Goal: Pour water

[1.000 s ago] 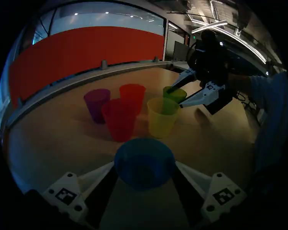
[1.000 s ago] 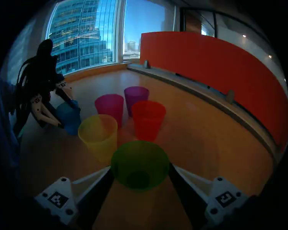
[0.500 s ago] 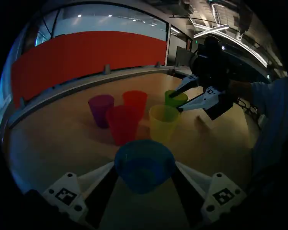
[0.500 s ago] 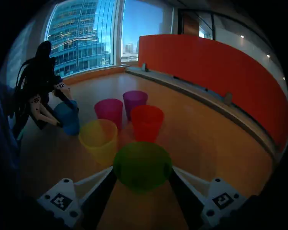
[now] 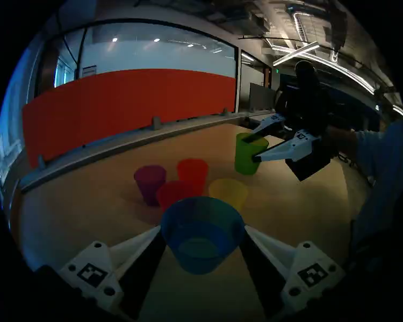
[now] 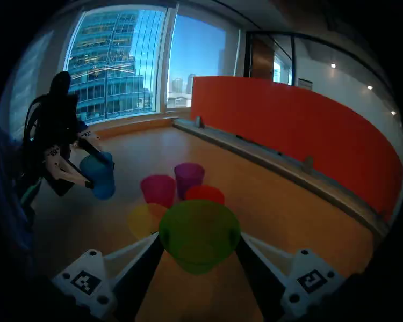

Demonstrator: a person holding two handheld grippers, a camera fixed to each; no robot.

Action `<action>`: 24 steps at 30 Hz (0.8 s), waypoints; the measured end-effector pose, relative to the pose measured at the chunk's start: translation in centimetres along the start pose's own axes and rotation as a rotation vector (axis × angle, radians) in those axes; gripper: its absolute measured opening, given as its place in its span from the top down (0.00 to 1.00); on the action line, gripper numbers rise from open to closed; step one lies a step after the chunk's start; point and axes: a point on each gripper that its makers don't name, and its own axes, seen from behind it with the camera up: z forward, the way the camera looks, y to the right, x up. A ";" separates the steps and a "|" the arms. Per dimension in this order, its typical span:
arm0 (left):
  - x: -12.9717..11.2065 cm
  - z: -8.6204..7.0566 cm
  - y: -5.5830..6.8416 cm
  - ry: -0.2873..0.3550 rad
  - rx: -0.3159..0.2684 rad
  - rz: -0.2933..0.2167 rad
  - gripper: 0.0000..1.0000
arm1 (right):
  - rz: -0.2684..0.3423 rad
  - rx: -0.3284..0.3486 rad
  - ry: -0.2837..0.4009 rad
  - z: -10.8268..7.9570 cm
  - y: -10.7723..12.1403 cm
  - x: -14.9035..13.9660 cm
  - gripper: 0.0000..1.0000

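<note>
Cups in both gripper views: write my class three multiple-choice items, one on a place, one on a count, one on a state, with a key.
1. Where is the green cup?
A. held off the table by the right gripper
B. on the window sill
C. on the floor

2. How many cups stand on the table unheld?
A. two
B. four
C. six

3. The left gripper is:
A. open, empty
B. shut on a bottle
C. shut on the blue cup

Key: 1 A, its jaws clamp the cup's sides; 2 B, purple cup, red cup, crimson cup, yellow cup; 3 C, both jaws press its sides.
</note>
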 end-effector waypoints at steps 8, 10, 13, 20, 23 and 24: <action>3.8 -1.2 -0.4 0.093 0.031 0.001 0.13 | -0.009 -0.010 0.078 -1.4 -0.4 3.0 0.09; 4.6 -1.5 -0.4 0.114 0.036 0.000 0.13 | -0.010 -0.017 0.098 -1.7 -0.4 3.7 0.09; 5.7 -1.9 -0.3 0.142 0.040 0.002 0.13 | -0.010 -0.025 0.125 -2.1 -0.4 4.5 0.09; 7.5 -2.5 -0.3 0.184 0.050 0.009 0.13 | 0.000 -0.034 0.188 -3.1 -0.4 6.3 0.09; 8.1 -2.7 -0.3 0.197 0.053 0.014 0.13 | 0.003 -0.039 0.214 -3.5 -0.4 7.1 0.09; 8.3 -2.7 -0.2 0.201 0.054 0.015 0.13 | 0.004 -0.040 0.222 -3.6 -0.4 7.3 0.09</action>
